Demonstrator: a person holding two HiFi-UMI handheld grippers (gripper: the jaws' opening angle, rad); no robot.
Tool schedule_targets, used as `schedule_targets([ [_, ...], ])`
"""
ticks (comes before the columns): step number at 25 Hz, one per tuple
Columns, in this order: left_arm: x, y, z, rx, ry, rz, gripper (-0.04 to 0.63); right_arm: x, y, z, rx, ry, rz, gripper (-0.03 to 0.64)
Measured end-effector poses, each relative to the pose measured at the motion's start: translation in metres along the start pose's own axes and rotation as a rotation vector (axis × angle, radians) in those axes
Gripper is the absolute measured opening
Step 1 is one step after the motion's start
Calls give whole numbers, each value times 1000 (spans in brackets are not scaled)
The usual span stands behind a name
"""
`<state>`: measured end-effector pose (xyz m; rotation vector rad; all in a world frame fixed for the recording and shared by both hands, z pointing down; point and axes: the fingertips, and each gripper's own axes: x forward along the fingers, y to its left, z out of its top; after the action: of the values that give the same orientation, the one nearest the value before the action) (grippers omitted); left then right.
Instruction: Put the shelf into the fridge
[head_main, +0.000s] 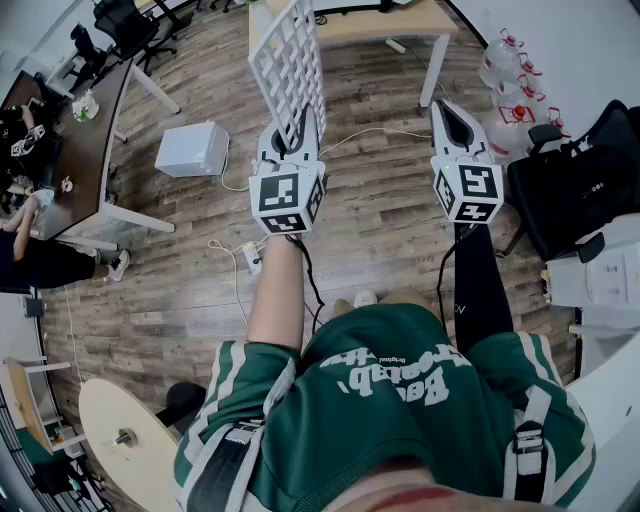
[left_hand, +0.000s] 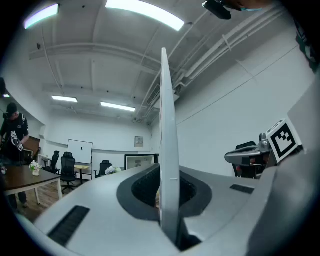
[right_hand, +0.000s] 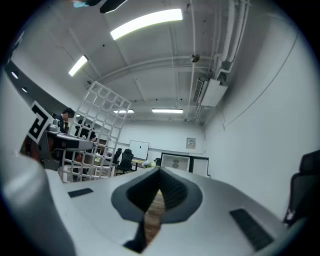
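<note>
The shelf (head_main: 289, 58) is a white wire grid, held upright over the wooden floor by my left gripper (head_main: 292, 138), which is shut on its lower edge. In the left gripper view the shelf (left_hand: 167, 145) shows edge-on, rising straight from between the pads of the left gripper (left_hand: 168, 202). My right gripper (head_main: 447, 110) hangs about a hand's width to the right, shut, with nothing in it. In the right gripper view only a thin sliver of floor shows between the closed fingers of the right gripper (right_hand: 154, 202), and the shelf (right_hand: 97, 131) stands off to the left.
A white box (head_main: 192, 148) and a power strip (head_main: 252, 258) with cables lie on the floor to the left. A light table (head_main: 400, 25) stands ahead, a dark table (head_main: 88, 125) with seated people at the left. Water bottles (head_main: 508, 75) and a black chair (head_main: 578, 190) are at the right.
</note>
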<state>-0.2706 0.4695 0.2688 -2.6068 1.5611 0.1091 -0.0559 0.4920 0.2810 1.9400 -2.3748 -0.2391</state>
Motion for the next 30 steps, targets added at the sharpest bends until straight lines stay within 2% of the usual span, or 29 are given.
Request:
schedule_targets([
  [8,0,-1,-1,5,-5,-16,28,-3,5,-2,11,-19,15,3],
  [16,21,-5,1,9,-17,-30,28,0,-13,-7,20,-33,6,3],
  [21,50,-10,-13,-12,7,-42,28,18,-26,-16,42,-53,47,4],
  [30,130,-19,-36,-22,32,-41,28,88,-80,-32,43,-58,69,3],
])
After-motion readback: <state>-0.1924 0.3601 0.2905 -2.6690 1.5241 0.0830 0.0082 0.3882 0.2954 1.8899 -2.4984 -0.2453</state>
